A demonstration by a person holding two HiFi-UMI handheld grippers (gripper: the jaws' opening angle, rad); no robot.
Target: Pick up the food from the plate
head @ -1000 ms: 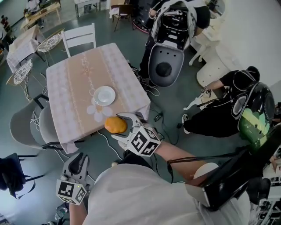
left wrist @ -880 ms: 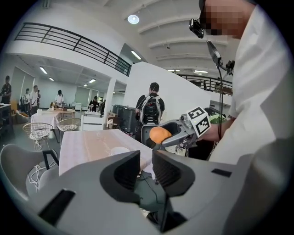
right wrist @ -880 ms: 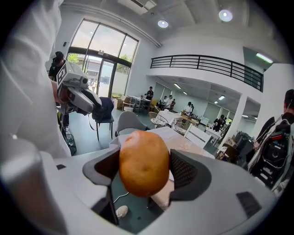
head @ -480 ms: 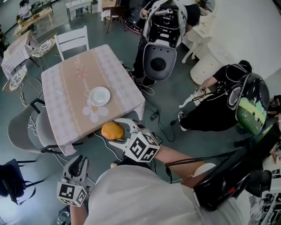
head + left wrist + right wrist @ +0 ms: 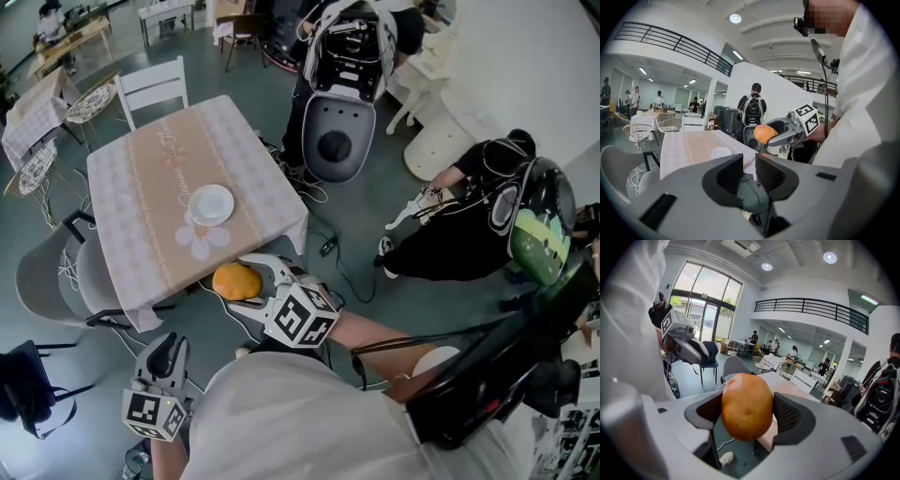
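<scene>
An orange-brown rounded piece of food (image 5: 234, 279) is clamped in my right gripper (image 5: 240, 283), held in the air just off the near edge of the table (image 5: 141, 187). The right gripper view shows the food (image 5: 746, 412) filling the space between both pads. The white plate (image 5: 211, 203) sits bare on the pink-patterned cloth, beyond the food. My left gripper (image 5: 169, 349) hangs low at my left side, away from the table. In its own view the left gripper (image 5: 749, 169) has its jaws drawn together with nothing between them, and the food (image 5: 764, 134) shows ahead.
A white chair (image 5: 155, 82) stands at the table's far side and a grey chair (image 5: 52, 272) at its left. A black-and-white shell seat (image 5: 336, 112) and floor cables (image 5: 323, 246) lie to the right. A person in black (image 5: 469, 225) crouches further right.
My right gripper has drawn the food a little back from the plate, toward me, off the table's near edge. The left gripper has stayed put.
</scene>
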